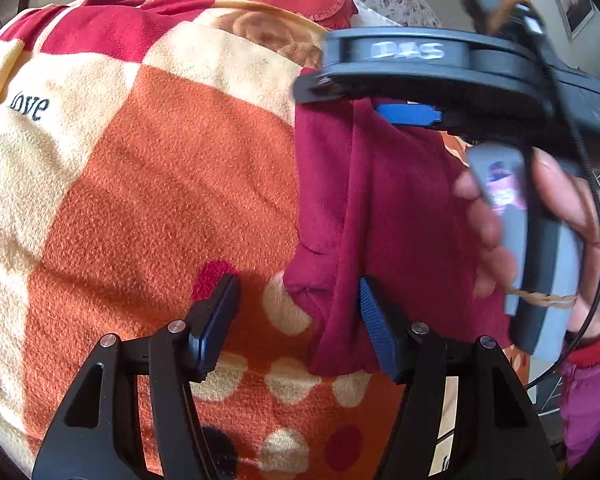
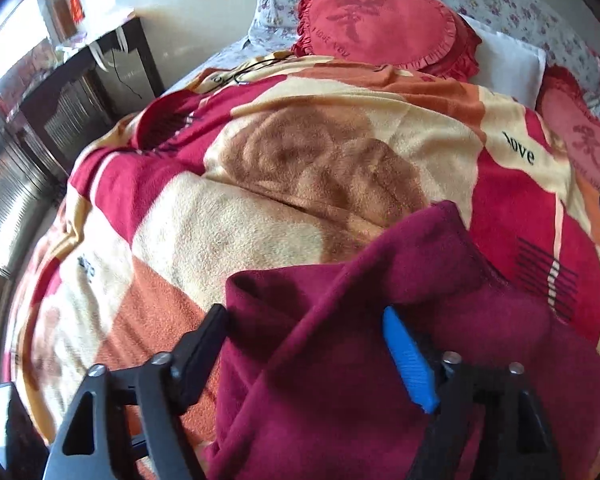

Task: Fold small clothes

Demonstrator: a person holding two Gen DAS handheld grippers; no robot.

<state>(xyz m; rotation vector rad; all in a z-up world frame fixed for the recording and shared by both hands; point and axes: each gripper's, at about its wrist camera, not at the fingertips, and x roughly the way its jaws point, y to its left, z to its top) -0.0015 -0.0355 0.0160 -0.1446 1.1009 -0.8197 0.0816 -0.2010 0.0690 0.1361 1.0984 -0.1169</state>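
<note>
A dark red fleece garment (image 1: pixel 384 216) lies bunched on the patterned blanket (image 1: pixel 148 168). In the left wrist view my left gripper (image 1: pixel 296 326) is open just above the blanket; the garment's lower edge sits between its fingers, against the right pad (image 1: pixel 374 332), and the left pad is clear of it. My right gripper (image 1: pixel 364 104), held by a hand (image 1: pixel 560 208), hovers over the garment's far end. In the right wrist view the right gripper (image 2: pixel 306 354) stands wide open, with folds of the garment (image 2: pixel 340 312) lying loose between its fingers.
The blanket (image 2: pixel 260 184) covers a bed. Red heart-shaped cushions (image 2: pixel 384 16) and a white pillow (image 2: pixel 508 64) lie on floral bedding at the head. A dark wooden table (image 2: pixel 84 80) stands beside the bed at the left. A purple sleeve (image 1: pixel 588 400) shows at the lower right.
</note>
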